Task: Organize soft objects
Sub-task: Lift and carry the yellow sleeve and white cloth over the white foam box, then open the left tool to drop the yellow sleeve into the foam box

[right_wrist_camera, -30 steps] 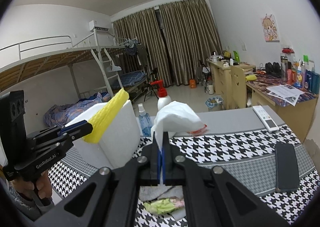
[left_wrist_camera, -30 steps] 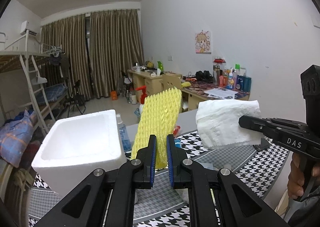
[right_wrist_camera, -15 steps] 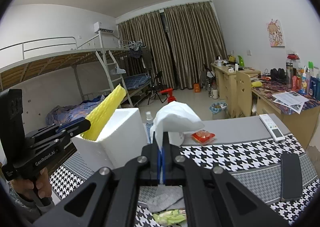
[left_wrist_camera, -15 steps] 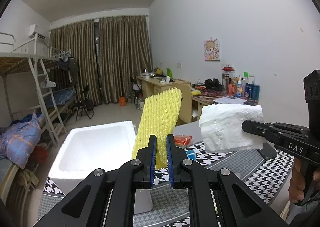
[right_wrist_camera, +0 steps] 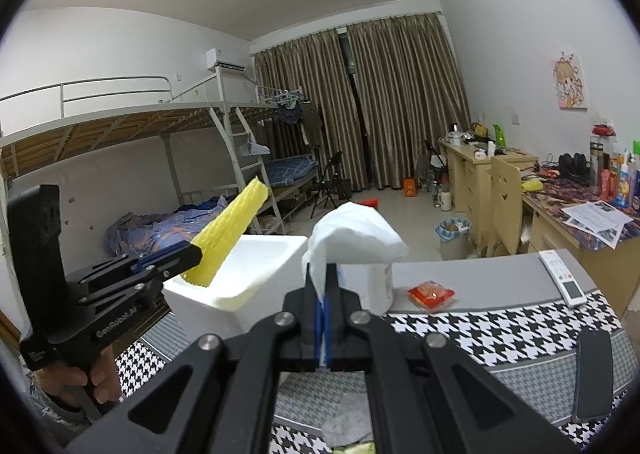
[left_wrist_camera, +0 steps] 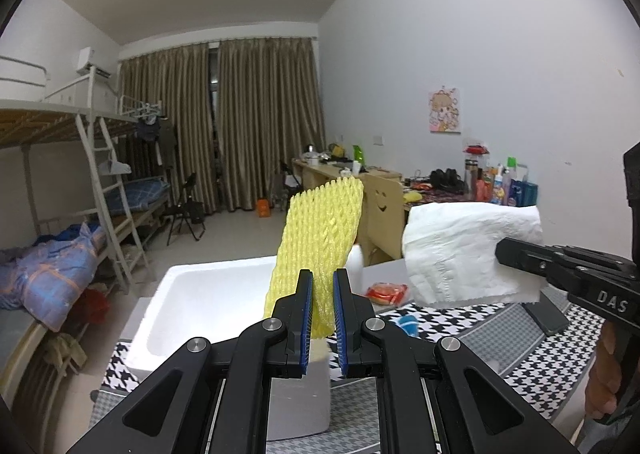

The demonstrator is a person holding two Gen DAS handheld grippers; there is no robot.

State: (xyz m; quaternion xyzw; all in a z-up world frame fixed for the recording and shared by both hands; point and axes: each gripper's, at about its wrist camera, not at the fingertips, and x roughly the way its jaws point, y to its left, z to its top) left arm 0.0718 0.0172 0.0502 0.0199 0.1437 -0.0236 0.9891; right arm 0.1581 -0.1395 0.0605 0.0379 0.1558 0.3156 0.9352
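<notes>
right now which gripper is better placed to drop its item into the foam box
Left, probably. The left gripper holds the yellow foam net right over the foam box; the right gripper's tissue sits beside it.

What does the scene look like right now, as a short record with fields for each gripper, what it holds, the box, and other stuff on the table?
left gripper: shut on yellow foam net, held above the box
right gripper: shut on white tissue, held in the air
white foam box: open top, on the table, nothing seen inside
table: houndstooth cloth
other items: red snack packet, remote control, black phone
</notes>
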